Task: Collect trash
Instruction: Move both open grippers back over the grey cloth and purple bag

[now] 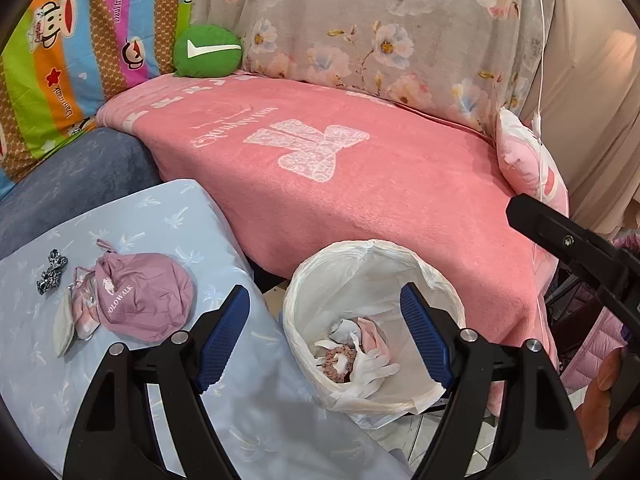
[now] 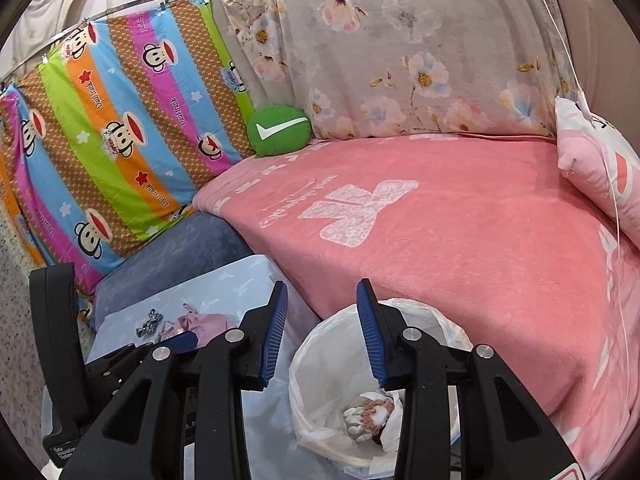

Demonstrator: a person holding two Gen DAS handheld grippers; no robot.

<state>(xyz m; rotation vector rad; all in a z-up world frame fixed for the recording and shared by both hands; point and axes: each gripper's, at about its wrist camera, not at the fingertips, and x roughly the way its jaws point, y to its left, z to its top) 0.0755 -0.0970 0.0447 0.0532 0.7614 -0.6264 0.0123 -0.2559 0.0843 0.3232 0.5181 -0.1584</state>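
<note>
A bin lined with a white bag (image 1: 376, 246) (image 2: 420, 304) stands on the floor against the pink-covered seat. Inside lie crumpled white tissues (image 1: 372, 368) and a pink scrunchie (image 1: 340, 362) (image 2: 378, 404). My left gripper (image 1: 323, 294) hovers open over the bin's mouth, nothing between its blue pads. My right gripper (image 2: 323, 286) is also open and empty, just above the bin's left rim. On the light blue cushion (image 1: 120, 380) rest a mauve drawstring pouch (image 1: 148, 296) (image 2: 208, 324), a black-and-white scrunchie (image 1: 52, 270) (image 2: 148, 326) and small pale packets (image 1: 76, 316).
A pink blanket (image 1: 360, 184) covers the seat behind the bin, with a green round cushion (image 1: 208, 52) at its back and a pink pillow (image 1: 528, 164) at the right. Floral and striped monkey sheets hang behind. A hand (image 1: 612, 400) and a pink puffy jacket (image 1: 592, 344) sit at the right.
</note>
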